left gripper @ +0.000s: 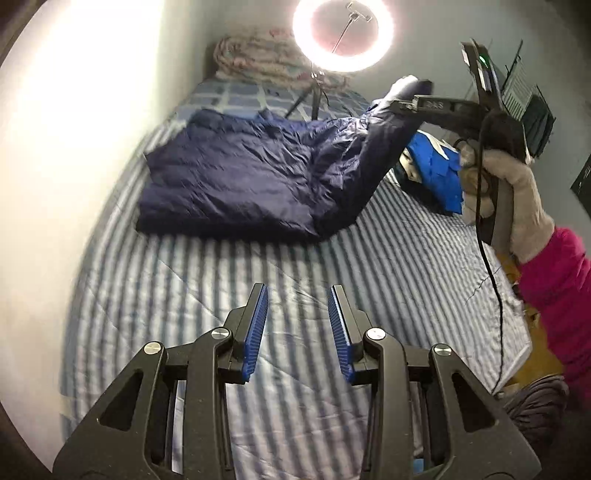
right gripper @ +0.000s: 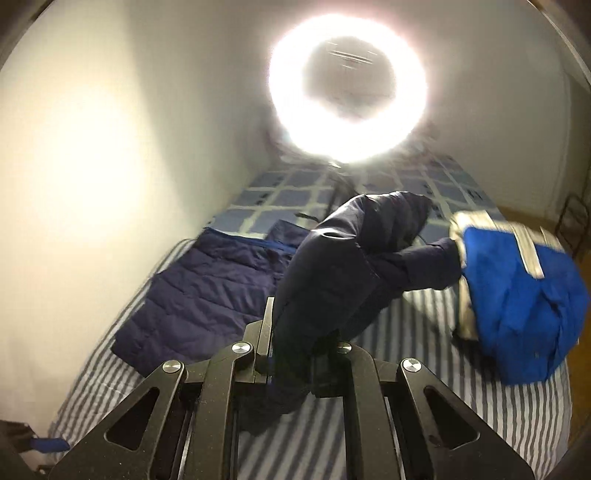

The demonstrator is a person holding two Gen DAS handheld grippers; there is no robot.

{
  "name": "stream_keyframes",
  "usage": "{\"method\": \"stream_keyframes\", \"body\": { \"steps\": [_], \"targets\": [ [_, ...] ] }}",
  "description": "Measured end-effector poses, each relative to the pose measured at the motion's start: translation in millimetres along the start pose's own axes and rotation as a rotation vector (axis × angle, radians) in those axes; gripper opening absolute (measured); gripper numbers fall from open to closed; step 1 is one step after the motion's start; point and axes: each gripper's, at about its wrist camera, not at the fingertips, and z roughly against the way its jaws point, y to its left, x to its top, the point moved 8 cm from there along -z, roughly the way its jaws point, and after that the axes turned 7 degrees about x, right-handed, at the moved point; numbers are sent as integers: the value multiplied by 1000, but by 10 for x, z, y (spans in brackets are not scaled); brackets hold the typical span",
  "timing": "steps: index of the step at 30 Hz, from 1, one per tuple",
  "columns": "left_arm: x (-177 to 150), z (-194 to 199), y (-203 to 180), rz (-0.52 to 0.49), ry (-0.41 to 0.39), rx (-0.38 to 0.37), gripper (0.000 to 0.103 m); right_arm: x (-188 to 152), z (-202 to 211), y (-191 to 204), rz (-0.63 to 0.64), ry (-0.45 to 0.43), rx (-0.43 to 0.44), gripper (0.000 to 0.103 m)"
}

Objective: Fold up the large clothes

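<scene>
- A navy quilted puffer jacket point(left gripper: 236, 181) lies on a bed covered with a blue-and-white striped sheet point(left gripper: 295, 266), close to the white wall point(left gripper: 74, 129) on the left.
- The jacket's body lies mostly flat; one sleeve point(left gripper: 373, 147) is lifted off the bed and stretches up to the right.
- The right gripper point(left gripper: 410, 101) is clamped on the end of that sleeve. In the right wrist view the dark sleeve point(right gripper: 332, 266) fills the space between the closed fingers and drapes forward over them.
- A gloved hand point(left gripper: 509, 192) with a bright pink sleeve cuff point(left gripper: 557, 280) holds the right gripper's handle; a black cable point(left gripper: 491, 280) hangs from it.
- The left gripper point(left gripper: 297, 317) hovers above bare striped sheet, near the foot of the bed. Its blue-padded fingers point(left gripper: 255, 328) stand apart with nothing between them.
- A bright blue garment with pale reflective strips point(right gripper: 517, 295) sits bunched on the right side of the bed, just beside the lifted sleeve.
- A lit ring light point(left gripper: 336, 35) on a tripod stands at the far end of the bed, with heavy glare.
- Behind it, a blue checked cover point(left gripper: 240, 96) and a folded floral quilt point(left gripper: 258, 59) lie at the head of the bed.
</scene>
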Motion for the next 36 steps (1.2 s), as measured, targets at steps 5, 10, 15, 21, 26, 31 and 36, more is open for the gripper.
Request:
{"method": "stream_keyframes", "body": {
  "steps": [5, 10, 15, 21, 26, 31, 36],
  "targets": [
    [18, 182, 179, 37, -45, -4, 34, 121, -250, 569, 119, 1, 49, 11],
    [24, 337, 284, 54, -72, -12, 34, 88, -730, 1247, 190, 44, 153, 10],
    [32, 400, 391, 76, -87, -12, 34, -175, -1383, 1792, 185, 147, 269, 10],
    [38, 448, 537, 103, -104, 6, 34, -705, -2002, 2249, 228, 290, 364, 10],
    [72, 400, 622, 115, -102, 19, 34, -1015, -2193, 2369, 298, 346, 375, 10],
    [129, 395, 683, 130, -114, 32, 34, -1019, -2141, 2275, 286, 374, 442, 18],
    [174, 370, 783, 152, -131, 58, 34, -771, -1767, 2021, 213, 346, 558, 31]
  ]
}}
